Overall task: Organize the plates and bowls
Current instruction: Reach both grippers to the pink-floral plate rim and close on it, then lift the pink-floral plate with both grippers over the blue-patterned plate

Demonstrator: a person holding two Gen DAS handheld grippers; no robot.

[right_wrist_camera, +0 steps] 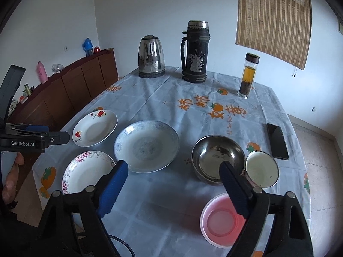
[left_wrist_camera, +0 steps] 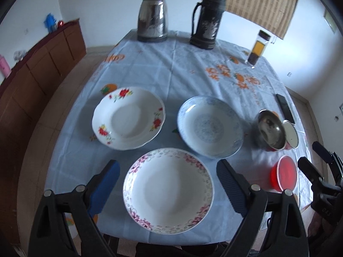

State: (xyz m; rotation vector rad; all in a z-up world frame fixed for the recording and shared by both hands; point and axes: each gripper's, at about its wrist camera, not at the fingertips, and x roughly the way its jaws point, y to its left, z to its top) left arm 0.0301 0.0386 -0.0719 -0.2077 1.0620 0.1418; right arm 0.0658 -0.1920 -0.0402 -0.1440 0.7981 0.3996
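Left gripper (left_wrist_camera: 168,178) jaws spread, empty, straddling pink-flower plate (left_wrist_camera: 168,190) at near tabletop edge; red-flower plate (left_wrist_camera: 128,117) and blue plate (left_wrist_camera: 211,126) behind. Right gripper (right_wrist_camera: 173,184) also released, empty, above steel bowl (right_wrist_camera: 217,157), enamel bowl (right_wrist_camera: 262,169), pink bowl (right_wrist_camera: 221,219). Suggest: pinch 1 rim squarely, lift level, stack plates first.

You can read "GenRobot.AI" on your left gripper (right_wrist_camera: 34,140), and "All the best" on the tablecloth (right_wrist_camera: 231,125).
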